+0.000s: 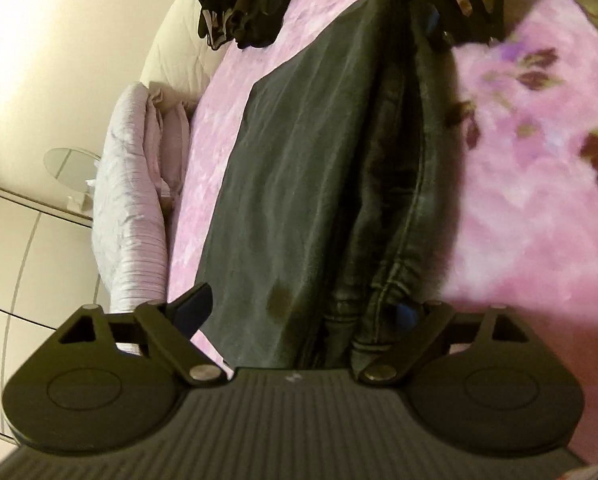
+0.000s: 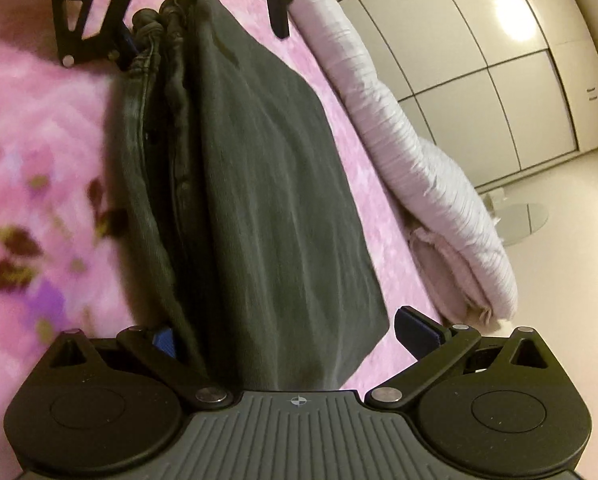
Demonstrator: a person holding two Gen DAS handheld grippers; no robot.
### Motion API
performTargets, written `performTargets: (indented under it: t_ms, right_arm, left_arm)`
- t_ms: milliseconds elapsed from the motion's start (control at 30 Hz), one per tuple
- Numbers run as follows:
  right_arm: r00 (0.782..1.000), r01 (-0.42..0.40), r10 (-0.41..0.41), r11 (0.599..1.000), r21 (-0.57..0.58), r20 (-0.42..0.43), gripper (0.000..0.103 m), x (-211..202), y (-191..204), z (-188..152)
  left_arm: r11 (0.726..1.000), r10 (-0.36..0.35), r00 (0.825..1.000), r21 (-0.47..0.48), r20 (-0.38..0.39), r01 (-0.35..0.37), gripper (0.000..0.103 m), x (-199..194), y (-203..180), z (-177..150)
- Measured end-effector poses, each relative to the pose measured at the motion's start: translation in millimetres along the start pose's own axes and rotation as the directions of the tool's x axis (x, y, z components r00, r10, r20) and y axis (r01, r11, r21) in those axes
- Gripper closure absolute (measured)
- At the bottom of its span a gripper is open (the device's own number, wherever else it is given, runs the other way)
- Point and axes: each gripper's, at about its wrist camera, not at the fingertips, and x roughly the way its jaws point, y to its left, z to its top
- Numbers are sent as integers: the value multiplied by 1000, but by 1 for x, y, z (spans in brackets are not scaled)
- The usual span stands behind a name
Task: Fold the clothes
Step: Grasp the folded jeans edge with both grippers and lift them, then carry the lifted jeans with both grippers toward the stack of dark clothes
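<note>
Dark grey jeans (image 1: 319,160) (image 2: 259,180), folded lengthwise into a long strip, lie flat on a pink flowered bedspread (image 1: 519,220). My left gripper (image 1: 301,312) straddles one end of the strip with its jaws wide apart; one fingertip rests off the cloth over the bedspread, and the other is beside the seamed edge. My right gripper (image 2: 291,338) straddles the opposite end the same way, open, with a gap between its right finger and the cloth. Each gripper shows at the top of the other's view, such as the left gripper (image 2: 203,28).
A heap of dark clothes (image 1: 239,8) sits on the bed beyond the jeans. A pale rolled duvet and pillow (image 2: 419,140) (image 1: 131,200) run along the bed's edge. Beyond them are a white wardrobe (image 2: 479,60) and a round glass table (image 2: 527,216).
</note>
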Motion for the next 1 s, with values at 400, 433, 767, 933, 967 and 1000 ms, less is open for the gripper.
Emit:
performTargets:
  t_ms: [400,433,767,933,967,1000]
  right_arm:
    - [995,-80,82,996,27,-52,13,14,-7,6]
    - [995,-89,90,996,25,-52,22,13,-7,6]
    - [994,-82,81,997,-12,-69,67,10,8,6]
    - [995,-73,73,997,0,-66,73,2,10,5]
    - [995,-73,73,997,4,-63,74,1,9,5]
    - [995,-73,73,997,8,-61,75,0,8,5]
  left_arm:
    - [997,-65,997,27,-45,66,43,13,-2,3]
    - [997,-77,996,19,-46,78,47,13,-1,2]
    - [994,-103,992,13,-69,104,57,12,0,5]
    - [993,-114,992,13,-61,115,63,6,4,3]
    - [993,-113,992,15,-58,114,63,5,5,3]
    - [994,-111,992,17,-55,113,65,3,5,3]
